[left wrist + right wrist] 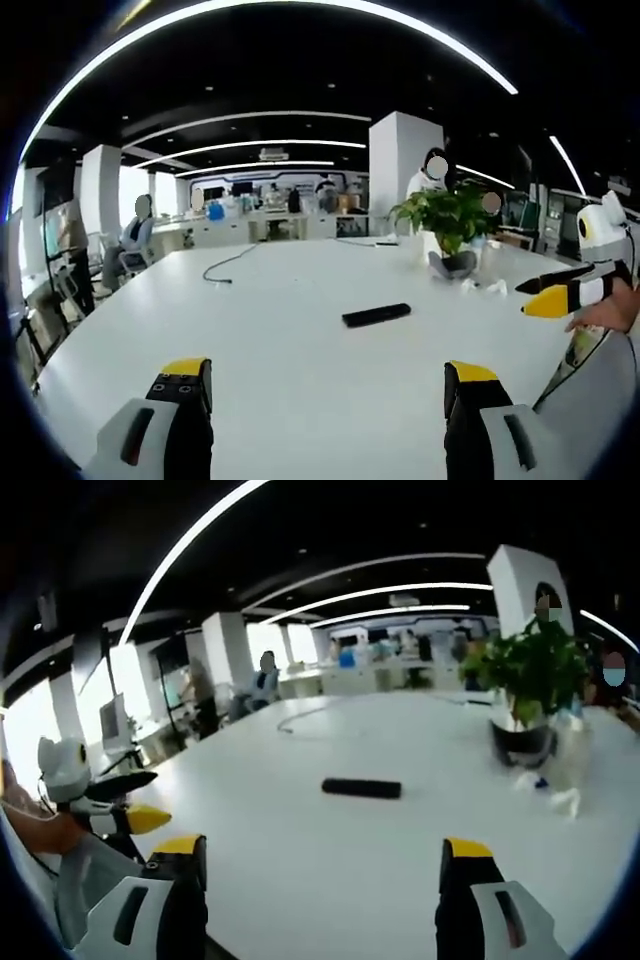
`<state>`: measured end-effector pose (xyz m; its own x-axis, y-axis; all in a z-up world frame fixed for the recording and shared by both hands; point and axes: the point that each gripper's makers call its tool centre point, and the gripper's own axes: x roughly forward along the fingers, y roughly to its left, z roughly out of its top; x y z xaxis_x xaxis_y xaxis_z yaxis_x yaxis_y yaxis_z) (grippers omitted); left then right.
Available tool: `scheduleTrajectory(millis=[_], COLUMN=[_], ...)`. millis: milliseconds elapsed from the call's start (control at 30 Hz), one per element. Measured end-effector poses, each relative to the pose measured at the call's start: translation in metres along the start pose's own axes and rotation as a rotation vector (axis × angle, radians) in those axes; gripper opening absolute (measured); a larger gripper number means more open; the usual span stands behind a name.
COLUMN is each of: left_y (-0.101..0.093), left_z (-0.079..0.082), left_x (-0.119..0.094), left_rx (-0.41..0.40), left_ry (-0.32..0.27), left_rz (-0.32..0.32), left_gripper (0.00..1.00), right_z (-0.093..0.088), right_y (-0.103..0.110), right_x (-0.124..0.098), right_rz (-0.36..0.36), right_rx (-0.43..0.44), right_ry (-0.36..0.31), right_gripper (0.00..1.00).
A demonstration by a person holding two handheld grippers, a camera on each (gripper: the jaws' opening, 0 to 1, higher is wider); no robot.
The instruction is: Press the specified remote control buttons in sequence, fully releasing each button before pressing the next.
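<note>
— Position of the grippers?
— Left gripper [328,385] and right gripper [322,860] both held level above the white table [300,390], jaws spread wide, gripping nothing.
— And the remote control [376,315]?
— Lying flat on the table, well ahead of both, untouched. A potted plant [450,225] stands beyond it.

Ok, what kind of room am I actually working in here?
Most likely an open-plan office: a big white table holding the remote control and a potted plant, desks with seated people behind, and curved ceiling light strips.
</note>
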<state>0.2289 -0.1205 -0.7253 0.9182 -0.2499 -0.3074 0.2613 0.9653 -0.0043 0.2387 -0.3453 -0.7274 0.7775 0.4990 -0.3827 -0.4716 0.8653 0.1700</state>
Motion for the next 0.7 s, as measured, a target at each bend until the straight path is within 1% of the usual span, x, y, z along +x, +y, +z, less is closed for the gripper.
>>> scheduleTrajectory(millis=[167, 267, 333, 367, 400, 500, 567, 700], left_y=[0.000, -0.001, -0.001, -0.001, -0.003, -0.005, -0.007, -0.009], left_z=[0.000, 0.001, -0.002, -0.005, -0.007, -0.005, -0.007, -0.011], left_x=[0.000, 0.000, 0.000, 0.001, 0.002, 0.001, 0.002, 0.003], left_rx=[-0.005, -0.007, -0.007, -0.011, -0.012, 0.000, 0.006, 0.020], left_ry=[-0.001, -0.003, 0.011, 0.026, 0.042, 0.027, 0.037, 0.053], left_rz=[0.002, 0.001, 0.000, -0.004, -0.011, -0.018, -0.022, -0.023], left_gripper=[1.00, 1.00, 1.00, 1.00, 1.00, 1.00, 1.00, 1.00], right_z=[0.000, 0.001, 0.003, 0.006, 0.007, 0.006, 0.007, 0.006], right_y=[-0.004, -0.009, -0.014, -0.019, -0.021, -0.022, -0.024, -0.027], right_x=[0.000, -0.002, -0.004, -0.006, -0.007, -0.006, -0.006, -0.007], right_rz=[-0.022, -0.052, -0.080, -0.105, -0.116, -0.124, -0.138, -0.156], right_rx=[-0.015, -0.020, -0.020, -0.022, -0.025, -0.018, -0.032, -0.025], right_ry=[0.001, -0.002, -0.015, -0.032, -0.036, -0.032, -0.030, -0.025], right_gripper=[0.95, 0.95, 0.94, 0.93, 0.92, 0.93, 0.93, 0.93])
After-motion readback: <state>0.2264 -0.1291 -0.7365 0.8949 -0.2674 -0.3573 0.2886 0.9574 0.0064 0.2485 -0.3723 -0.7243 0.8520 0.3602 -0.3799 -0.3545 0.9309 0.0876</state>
